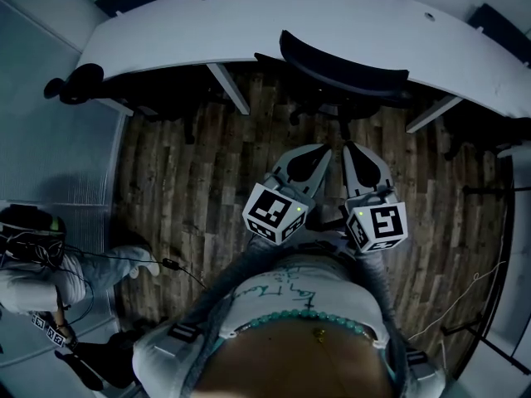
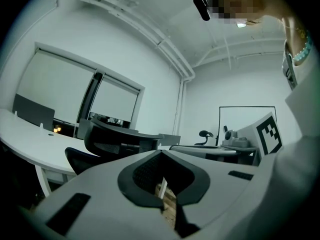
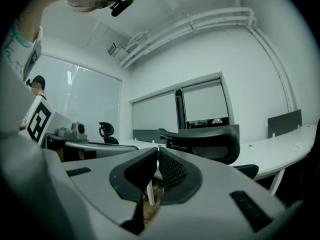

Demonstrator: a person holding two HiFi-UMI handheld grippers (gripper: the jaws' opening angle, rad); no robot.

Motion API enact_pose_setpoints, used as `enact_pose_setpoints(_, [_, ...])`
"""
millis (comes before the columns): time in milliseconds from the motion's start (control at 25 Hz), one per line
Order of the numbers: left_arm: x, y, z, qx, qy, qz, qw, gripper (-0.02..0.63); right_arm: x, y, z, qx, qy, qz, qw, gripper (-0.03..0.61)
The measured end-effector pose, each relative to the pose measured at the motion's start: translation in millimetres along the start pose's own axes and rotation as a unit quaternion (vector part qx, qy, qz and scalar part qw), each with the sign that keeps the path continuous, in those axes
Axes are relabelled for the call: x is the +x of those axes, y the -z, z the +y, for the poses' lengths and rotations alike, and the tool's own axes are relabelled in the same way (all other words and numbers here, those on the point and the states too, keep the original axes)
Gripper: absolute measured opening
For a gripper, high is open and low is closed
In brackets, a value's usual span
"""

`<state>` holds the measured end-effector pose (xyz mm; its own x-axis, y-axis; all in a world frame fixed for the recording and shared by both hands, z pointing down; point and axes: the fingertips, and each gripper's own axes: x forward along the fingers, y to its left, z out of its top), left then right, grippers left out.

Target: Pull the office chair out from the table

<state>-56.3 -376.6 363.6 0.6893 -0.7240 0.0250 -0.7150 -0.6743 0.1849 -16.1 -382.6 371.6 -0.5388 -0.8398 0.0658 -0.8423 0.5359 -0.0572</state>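
A: From the head view, where is the office chair (image 1: 344, 66)?

B: Pushed in at the table (image 1: 249, 23), seat under the top, backrest on the near side facing the person. The backrest's long axis runs along the table edge, crosswise to both grippers.

A: And the grippers?

B: Both are well short of the table and pointing at it. The left gripper (image 1: 319, 150) and right gripper (image 1: 350, 149) are clenched and hold nothing. I judge the right one lines up better with the backrest's middle.

A: What does the left gripper view show?

B: The left gripper (image 2: 161, 153) has its jaws pressed together and empty. The chair (image 2: 117, 141) is ahead and to the left, against the table (image 2: 30, 146).

A: And the right gripper view?

B: The right gripper (image 3: 156, 151) is also closed on nothing. The chair (image 3: 205, 141) is ahead and slightly right, in front of the table (image 3: 285, 151).

A: Is anything unclear?

B: The chair's base and wheels are lost in shadow under the table, and I cannot make out the armrests.
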Motion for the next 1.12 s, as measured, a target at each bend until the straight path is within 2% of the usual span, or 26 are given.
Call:
enact_pose_setpoints(240, [-2, -4, 31, 0.002, 0.021, 0.007, 0.9998, 0.011, 26, 2, 3, 0.007, 0.032, -0.003, 0.999, 0.021])
enact_pose_setpoints(560, [7, 0, 46, -0.01, 0.042, 0.015, 0.999, 0.011, 38, 8, -4, 0.011, 0.055, 0.012, 0.998, 0.021])
enact_pose_setpoints(880, [23, 2, 51, -0.017, 0.025, 0.014, 0.9995, 0.011, 51, 4, -18, 0.004, 0.033, 0.015, 0.999, 0.021])
enact_pose_setpoints(1120, [50, -10, 53, -0.02, 0.002, 0.006, 0.9998, 0.011, 61, -3, -38, 0.003, 0.006, 0.021, 1.0, 0.021])
